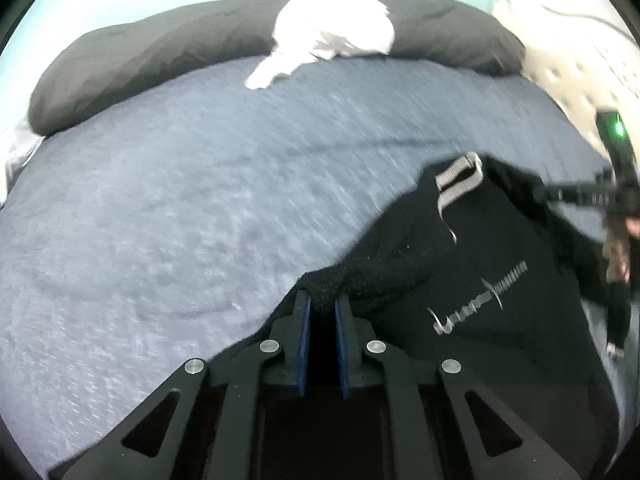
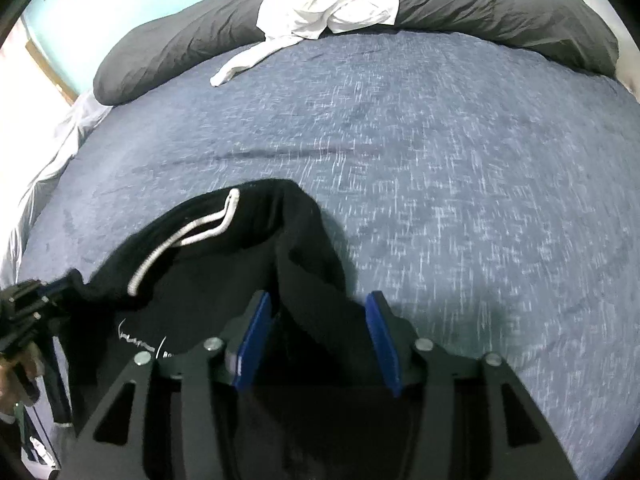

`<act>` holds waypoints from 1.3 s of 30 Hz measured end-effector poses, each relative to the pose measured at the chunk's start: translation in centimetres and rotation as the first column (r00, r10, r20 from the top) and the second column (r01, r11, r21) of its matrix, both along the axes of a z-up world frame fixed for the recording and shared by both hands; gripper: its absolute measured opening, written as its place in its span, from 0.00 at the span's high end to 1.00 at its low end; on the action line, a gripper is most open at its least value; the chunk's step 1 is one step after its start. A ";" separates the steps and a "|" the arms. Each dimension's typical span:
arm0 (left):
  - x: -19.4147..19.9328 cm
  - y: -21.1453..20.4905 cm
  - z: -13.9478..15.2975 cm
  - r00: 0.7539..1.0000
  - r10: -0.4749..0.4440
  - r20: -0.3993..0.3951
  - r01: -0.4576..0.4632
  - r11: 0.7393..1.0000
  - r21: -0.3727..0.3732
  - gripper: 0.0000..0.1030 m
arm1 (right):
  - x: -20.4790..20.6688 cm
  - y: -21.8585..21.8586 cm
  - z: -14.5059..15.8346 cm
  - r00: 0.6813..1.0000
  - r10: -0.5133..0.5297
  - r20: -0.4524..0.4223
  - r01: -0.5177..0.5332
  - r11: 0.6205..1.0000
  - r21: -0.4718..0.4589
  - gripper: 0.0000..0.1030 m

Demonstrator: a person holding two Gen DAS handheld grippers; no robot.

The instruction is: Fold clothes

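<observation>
From my remote seat, the largest thing I saw was the blue-grey heathered bedspread (image 2: 440, 168), filling most of both views. Along the top of the frame ran a long dark grey rumpled duvet roll (image 2: 500, 4), and on it, top centre, a crumpled white cotton garment (image 2: 332, 4) lay unfolded, one sleeve trailing onto the spread.

The black fleece hoodie with a pale drawstring and a small white chest logo (image 1: 480, 264) sat in the lower right of the left wrist view and the lower left of the right wrist view, bunched and partly lifted off the bed.

My left gripper (image 1: 323, 300) was clenched on a ribbed black edge of the hoodie, the blue pads pinching the cloth between them. My right gripper (image 2: 320, 304) stood released, its jaws well apart with a black fold lying between them, resting against the left pad while the right pad stayed clear.

I judged the work barely begun: the hoodie was not yet spread flat, no fold was made, and the white garment was untouched.
</observation>
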State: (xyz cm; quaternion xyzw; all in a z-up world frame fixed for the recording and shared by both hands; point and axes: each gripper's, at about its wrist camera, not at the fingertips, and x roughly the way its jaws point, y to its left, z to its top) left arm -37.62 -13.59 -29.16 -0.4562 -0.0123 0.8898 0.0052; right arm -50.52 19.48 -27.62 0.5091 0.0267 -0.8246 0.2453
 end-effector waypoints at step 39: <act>-13.6 -9.4 0.4 0.975 0.199 0.098 -0.209 0.972 0.110 0.91 | -7.9 0.7 3.4 0.974 -0.093 -0.206 0.096 0.995 0.006 0.92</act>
